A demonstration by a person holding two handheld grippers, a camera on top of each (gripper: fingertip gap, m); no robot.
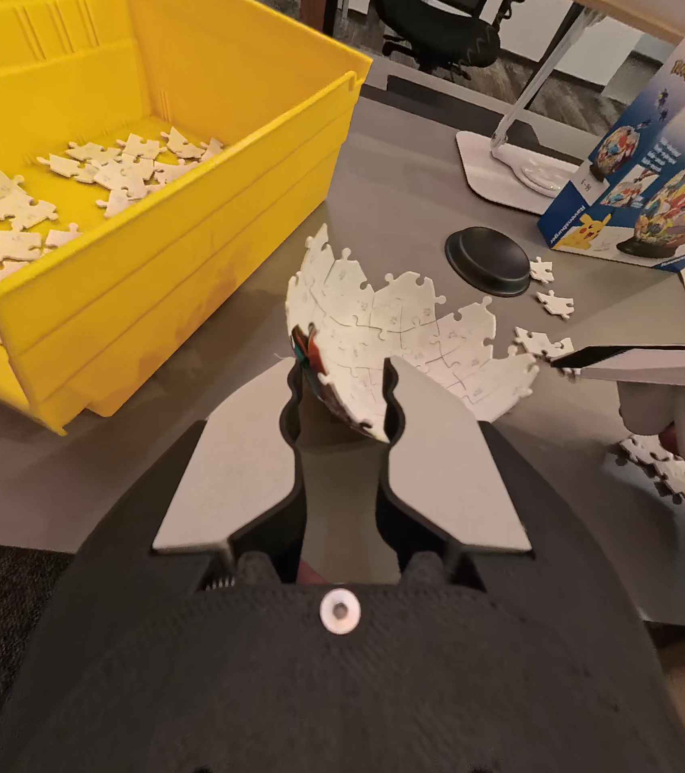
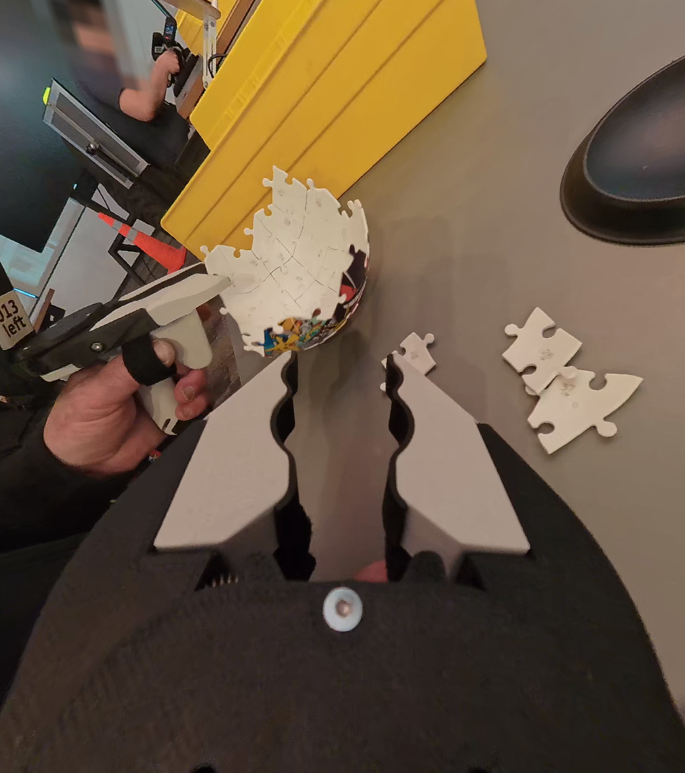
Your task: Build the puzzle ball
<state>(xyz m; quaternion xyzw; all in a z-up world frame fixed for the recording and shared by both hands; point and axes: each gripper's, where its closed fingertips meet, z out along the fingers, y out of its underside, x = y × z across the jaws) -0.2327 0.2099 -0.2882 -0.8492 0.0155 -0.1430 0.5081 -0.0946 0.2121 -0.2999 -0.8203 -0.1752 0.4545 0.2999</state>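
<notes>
1. Left wrist view: the partly built puzzle ball [image 1: 395, 334], a bowl-shaped shell with white inner face and jagged tabbed rim, lies tilted on the grey table [image 1: 395, 188], just beside the yellow bin [image 1: 190, 267].
2. The left gripper [image 1: 343, 368] has its jaws apart; the near rim of the shell sits between the fingertips, touching the right-hand one. Whether the left-hand finger touches the shell cannot be told.
3. Right wrist view: the printed outer face of the shell [image 2: 311, 334] shows along its lower edge.
4. The right gripper [image 2: 341, 359] hangs with jaws apart and nothing between them; a loose white piece [image 2: 416, 351] lies at its right fingertip.
5. Two more loose pieces [image 2: 571, 380] lie overlapping on the table, to the right.
6. The black round stand [image 1: 487, 261] rests beyond the shell, apart from it.
7. Many white pieces [image 1: 119, 171] lie inside the bin.
8. The puzzle box [image 1: 650, 167] stands at the far right edge of the table.
</notes>
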